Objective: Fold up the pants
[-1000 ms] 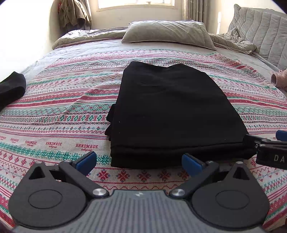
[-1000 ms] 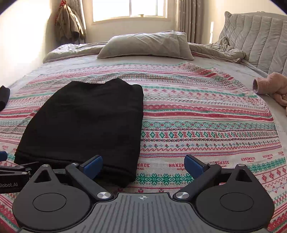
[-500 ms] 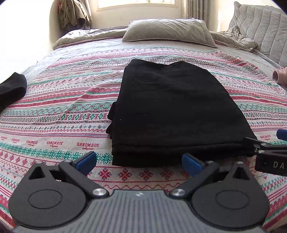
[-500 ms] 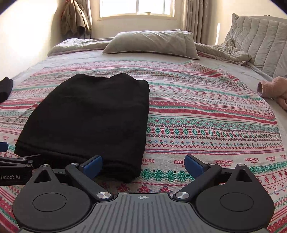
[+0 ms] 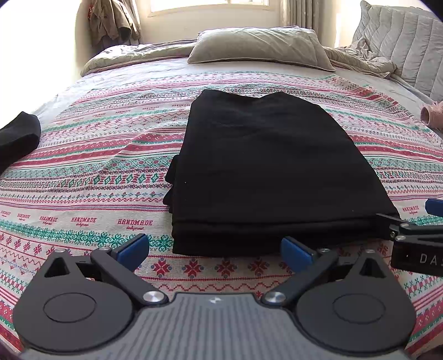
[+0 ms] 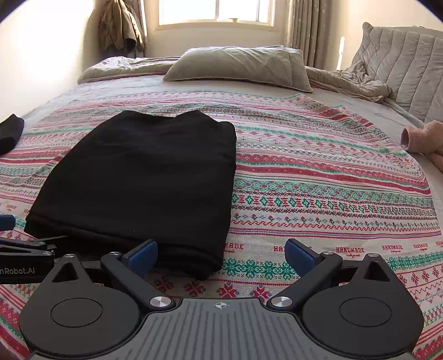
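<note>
Sunlight comes through a window at the far wall, and below it we see a wide bed covered with a striped blanket in red, green and white knitted-style pattern. On this blanket lie the black pants, folded into a thick rectangular stack, in the middle of the bed. In the right wrist view the same stack sits to the left of centre.

We hold our left gripper just before the near edge of the pants. Its blue-padded fingers are spread wide and they grasp nothing. Our right gripper is at the near right corner of the stack, with its fingers also released and apart; the left blue pad is just beside the folded edge, the other one is over bare blanket.

A grey rumpled pillow rests at the head of the bed. A dark piece of clothing lies at the left edge, well apart from the pants, and a pink fuzzy item lies at the right edge.
</note>
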`<state>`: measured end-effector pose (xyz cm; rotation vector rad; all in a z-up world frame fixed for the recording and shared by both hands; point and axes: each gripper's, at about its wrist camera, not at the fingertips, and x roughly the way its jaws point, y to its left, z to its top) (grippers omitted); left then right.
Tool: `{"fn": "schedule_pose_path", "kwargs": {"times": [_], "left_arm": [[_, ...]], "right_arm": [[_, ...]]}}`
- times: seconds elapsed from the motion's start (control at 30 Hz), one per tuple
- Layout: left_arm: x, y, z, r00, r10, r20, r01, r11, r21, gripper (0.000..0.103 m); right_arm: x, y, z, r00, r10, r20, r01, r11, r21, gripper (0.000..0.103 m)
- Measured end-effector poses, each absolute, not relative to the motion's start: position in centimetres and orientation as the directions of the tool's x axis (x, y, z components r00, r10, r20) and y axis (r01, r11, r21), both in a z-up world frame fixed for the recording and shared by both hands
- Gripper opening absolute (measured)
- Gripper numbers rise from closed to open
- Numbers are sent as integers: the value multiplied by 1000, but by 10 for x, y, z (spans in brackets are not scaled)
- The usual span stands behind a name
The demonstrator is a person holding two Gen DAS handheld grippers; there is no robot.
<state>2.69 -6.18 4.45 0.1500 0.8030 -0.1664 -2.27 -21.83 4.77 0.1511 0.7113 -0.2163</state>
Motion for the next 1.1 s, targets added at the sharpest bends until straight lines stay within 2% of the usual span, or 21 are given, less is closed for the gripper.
{"fn": "schedule_pose_path", "kwargs": {"times": [1.1], "left_arm": [[26,-64,41,677,-96,-730,211,975,67,103]], "right_arm": [[-20,-215,44,733,-138,-666,232,971,53,100]]}}
